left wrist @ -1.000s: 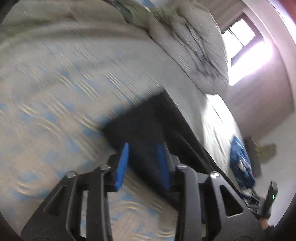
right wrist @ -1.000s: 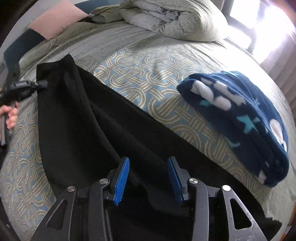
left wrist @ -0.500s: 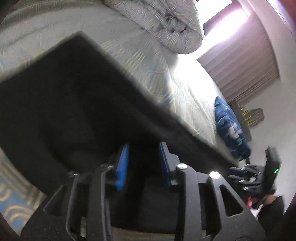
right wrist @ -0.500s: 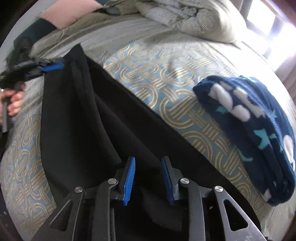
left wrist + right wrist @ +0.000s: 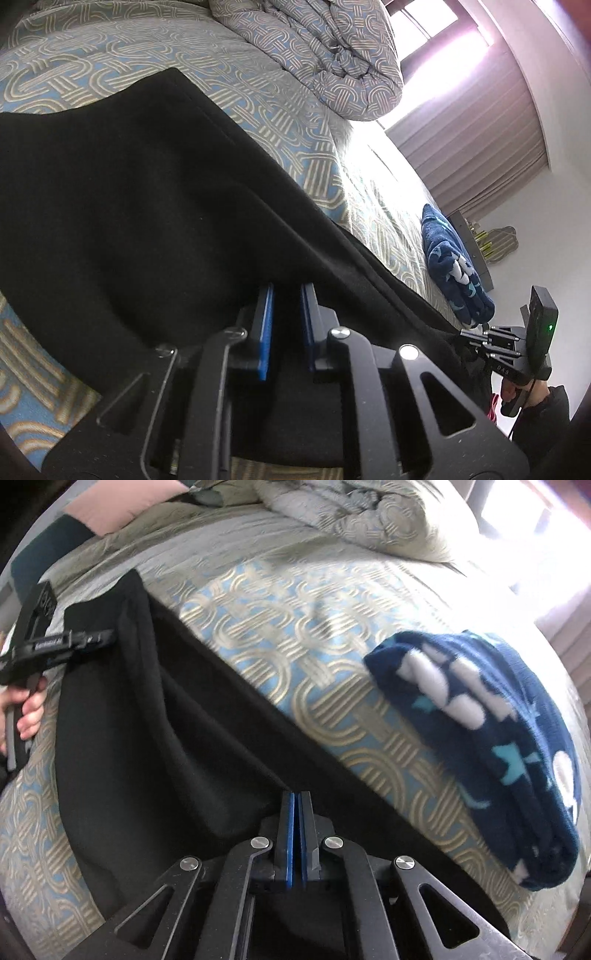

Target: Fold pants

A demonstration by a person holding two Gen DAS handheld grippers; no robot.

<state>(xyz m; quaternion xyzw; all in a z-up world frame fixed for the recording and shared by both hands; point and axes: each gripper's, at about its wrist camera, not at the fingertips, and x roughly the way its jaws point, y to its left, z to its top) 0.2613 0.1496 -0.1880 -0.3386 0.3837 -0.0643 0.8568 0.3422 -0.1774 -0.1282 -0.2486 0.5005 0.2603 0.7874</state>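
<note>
Both the left gripper (image 5: 287,295) and right gripper (image 5: 295,801) clench the black pants (image 5: 155,746); lift evenly, keeping the edge taut above the bedspread (image 5: 295,627).

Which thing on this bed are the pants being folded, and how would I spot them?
Find the patterned bedspread. Across it lie the black pants, a long plain dark cloth pinched by the left gripper and right gripper. The nearby fleece is navy with white shapes.

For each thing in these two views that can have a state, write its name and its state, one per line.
Black pants: stretched along the bed, pinched at both ends.
Right gripper: shut on the pants.
Left gripper: shut on the pants.
Blue fleece: folded, beside the pants.
Duvet: bunched up.
</note>
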